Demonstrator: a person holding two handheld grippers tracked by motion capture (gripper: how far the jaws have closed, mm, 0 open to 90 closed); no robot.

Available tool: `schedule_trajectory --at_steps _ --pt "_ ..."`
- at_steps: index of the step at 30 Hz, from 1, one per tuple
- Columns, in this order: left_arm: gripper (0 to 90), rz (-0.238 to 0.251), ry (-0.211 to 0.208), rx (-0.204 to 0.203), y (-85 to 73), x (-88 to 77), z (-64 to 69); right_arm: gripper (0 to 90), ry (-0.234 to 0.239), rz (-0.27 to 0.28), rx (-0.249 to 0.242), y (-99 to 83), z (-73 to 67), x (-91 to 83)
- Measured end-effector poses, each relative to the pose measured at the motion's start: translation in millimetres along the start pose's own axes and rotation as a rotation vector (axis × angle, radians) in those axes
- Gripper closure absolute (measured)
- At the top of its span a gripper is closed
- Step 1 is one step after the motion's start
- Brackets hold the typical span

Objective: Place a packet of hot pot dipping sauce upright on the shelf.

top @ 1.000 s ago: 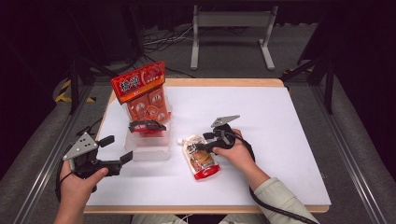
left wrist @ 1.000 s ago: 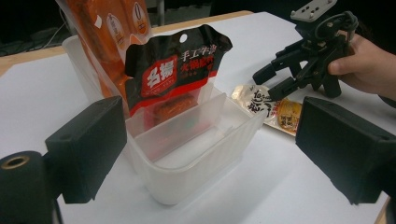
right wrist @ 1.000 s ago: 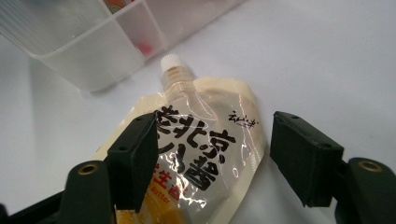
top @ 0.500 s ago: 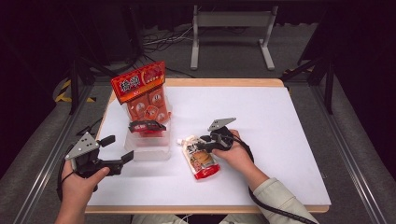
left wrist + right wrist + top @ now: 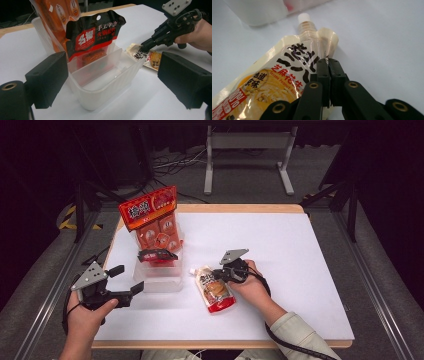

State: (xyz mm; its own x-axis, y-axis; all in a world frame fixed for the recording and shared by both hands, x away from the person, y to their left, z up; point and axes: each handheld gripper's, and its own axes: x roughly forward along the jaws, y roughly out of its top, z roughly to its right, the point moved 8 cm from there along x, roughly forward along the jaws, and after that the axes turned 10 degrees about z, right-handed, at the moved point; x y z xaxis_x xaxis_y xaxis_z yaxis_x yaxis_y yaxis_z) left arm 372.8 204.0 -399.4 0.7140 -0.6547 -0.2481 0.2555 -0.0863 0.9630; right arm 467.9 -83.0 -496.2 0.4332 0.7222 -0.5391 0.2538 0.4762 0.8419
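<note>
Both hands rest low: right gripper (image 5: 218, 273) fingers have just clamped the sauce pouch (image 5: 216, 290), left gripper (image 5: 124, 281) fingers apart.

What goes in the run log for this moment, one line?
right tongs: just closed, pinching pouch edge | pouch: flat on table | left tongs: open, beside bin
</note>
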Motion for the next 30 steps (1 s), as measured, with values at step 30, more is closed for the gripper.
schedule_trajectory --at_steps 30 --pt "11.0 0.012 -0.056 0.019 8.0 13.8 10.4 90.0 0.048 0.195 0.048 58.1 -24.0 -75.9"
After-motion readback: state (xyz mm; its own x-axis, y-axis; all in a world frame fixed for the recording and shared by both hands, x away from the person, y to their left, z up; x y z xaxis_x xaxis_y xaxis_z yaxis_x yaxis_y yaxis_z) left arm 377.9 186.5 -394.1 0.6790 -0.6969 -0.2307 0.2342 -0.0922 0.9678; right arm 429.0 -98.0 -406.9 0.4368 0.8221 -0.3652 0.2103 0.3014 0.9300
